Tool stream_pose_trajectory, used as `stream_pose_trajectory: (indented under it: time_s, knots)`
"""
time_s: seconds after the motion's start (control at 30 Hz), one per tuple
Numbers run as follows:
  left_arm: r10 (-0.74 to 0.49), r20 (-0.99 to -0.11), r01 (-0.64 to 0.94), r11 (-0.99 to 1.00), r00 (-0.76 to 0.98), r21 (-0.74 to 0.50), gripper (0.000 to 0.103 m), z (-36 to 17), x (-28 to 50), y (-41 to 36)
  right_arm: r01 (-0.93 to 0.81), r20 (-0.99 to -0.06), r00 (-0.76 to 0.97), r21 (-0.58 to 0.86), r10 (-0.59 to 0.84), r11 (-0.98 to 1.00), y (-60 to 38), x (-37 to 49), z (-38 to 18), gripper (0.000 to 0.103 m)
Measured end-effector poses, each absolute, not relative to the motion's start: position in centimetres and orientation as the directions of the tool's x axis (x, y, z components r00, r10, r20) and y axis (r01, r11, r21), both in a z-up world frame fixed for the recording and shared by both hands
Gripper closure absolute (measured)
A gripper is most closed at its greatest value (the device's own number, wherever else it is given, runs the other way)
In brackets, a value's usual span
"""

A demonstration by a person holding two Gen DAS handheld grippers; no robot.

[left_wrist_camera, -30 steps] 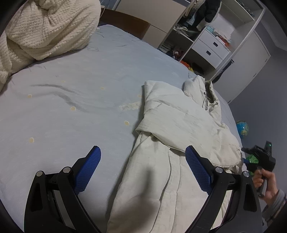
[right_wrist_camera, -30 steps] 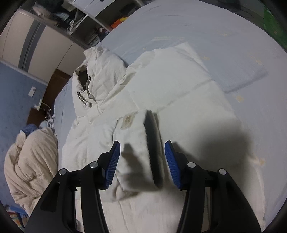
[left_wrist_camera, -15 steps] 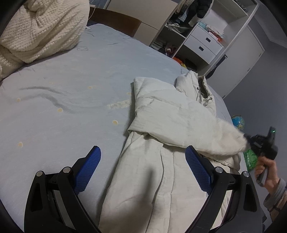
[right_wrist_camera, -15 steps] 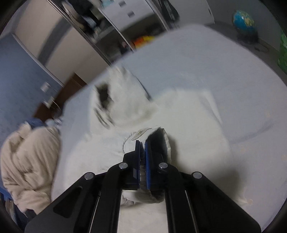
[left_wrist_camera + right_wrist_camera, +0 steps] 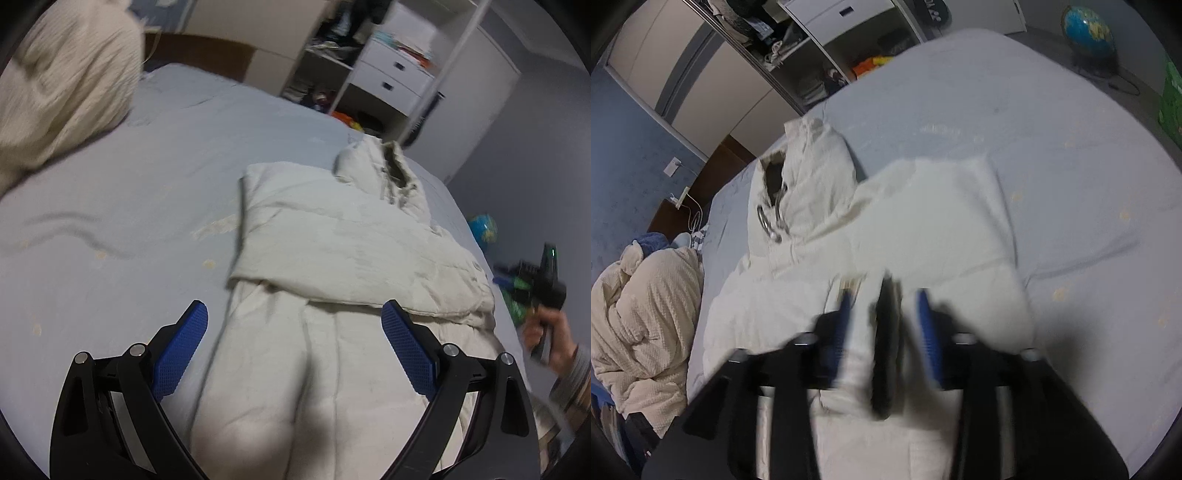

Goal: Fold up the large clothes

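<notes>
the right gripper (image 5: 886, 325), clamped on the cuff (image 5: 862, 332) half a second ago, is opening at lower centre, the cuff loose between its fingers. one sleeve fold looks done. the coat (image 5: 332, 258) lies mid-frame on the bed (image 5: 129, 192); the left gripper (image 5: 295, 354) hovers open, empty.

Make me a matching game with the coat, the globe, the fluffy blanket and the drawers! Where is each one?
Things:
1. white coat
2. globe
3. cream blanket
4. white drawers

Places:
A. on the floor beside the bed
B. bunched up at the bed's edge
C. inside the open wardrobe
D. spread flat in the middle of the bed

Pairs: 1-D, 2-A, 3-B, 4-C
</notes>
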State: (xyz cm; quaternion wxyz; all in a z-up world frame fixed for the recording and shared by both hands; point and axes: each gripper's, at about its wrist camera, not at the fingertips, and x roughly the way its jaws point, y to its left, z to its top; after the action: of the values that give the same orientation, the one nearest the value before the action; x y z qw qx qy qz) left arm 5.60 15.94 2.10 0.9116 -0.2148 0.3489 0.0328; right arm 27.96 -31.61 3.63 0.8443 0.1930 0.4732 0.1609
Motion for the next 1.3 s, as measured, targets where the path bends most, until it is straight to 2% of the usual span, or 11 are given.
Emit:
stream_pose_trajectory:
  time_s: [0.1, 0.27, 0.37, 0.53, 0.67, 0.87, 1.0, 1.13, 1.3]
  knots:
    - [-0.100, -0.647, -0.158, 0.931, 0.756, -0.328, 0.012, 2.7, 7.5, 14.7, -0.112, -0.727, 0.506, 0.478, 0.464, 0.871, -32.1, 29.3, 4.7, 0.049]
    - [-0.153, -0.638, -0.111, 0.929, 0.754, -0.353, 0.012, 2.7, 12.1, 13.5, -0.159, -0.724, 0.479, 0.484, 0.496, 0.861, -31.1, 32.6, 5.9, 0.045]
    - [-0.148, -0.641, -0.109, 0.933, 0.753, -0.343, 0.008, 2.3, 14.9, 12.8, -0.180, -0.724, 0.459, 0.491, 0.515, 0.852, -29.9, 35.3, 6.1, 0.044]
    - [-0.139, -0.632, -0.104, 0.938, 0.762, -0.331, 0.008, 0.6, 18.3, 12.3, -0.211, -0.715, 0.414, 0.526, 0.563, 0.824, -26.8, 40.7, 5.6, 0.044]
    - [-0.139, -0.642, -0.138, 0.922, 0.754, -0.361, 0.008, -2.2, 18.8, 13.2, -0.247, -0.710, 0.385, 0.537, 0.590, 0.807, -23.5, 45.6, 4.9, 0.039]
    - [-0.168, -0.629, -0.124, 0.911, 0.759, -0.393, 0.007, -4.0, 19.2, 13.9, -0.268, -0.705, 0.347, 0.558, 0.619, 0.785, -18.8, 52.4, 2.3, 0.037]
    - [-0.145, -0.636, -0.126, 0.924, 0.758, -0.361, 0.007, -4.8, 19.1, 13.5, -0.284, -0.711, 0.299, 0.570, 0.636, 0.771, -15.9, 55.9, -0.2, 0.036]
    - [-0.138, -0.635, -0.125, 0.928, 0.760, -0.351, 0.007, -5.0, 19.1, 13.4, -0.301, -0.719, 0.282, 0.562, 0.635, 0.770, -13.7, 58.7, -2.3, 0.027]
    - [-0.141, -0.630, -0.122, 0.927, 0.764, -0.356, 0.007, -5.1, 19.0, 13.3, -0.271, -0.703, 0.255, 0.607, 0.663, 0.747, -12.7, 61.9, -4.7, 0.026]
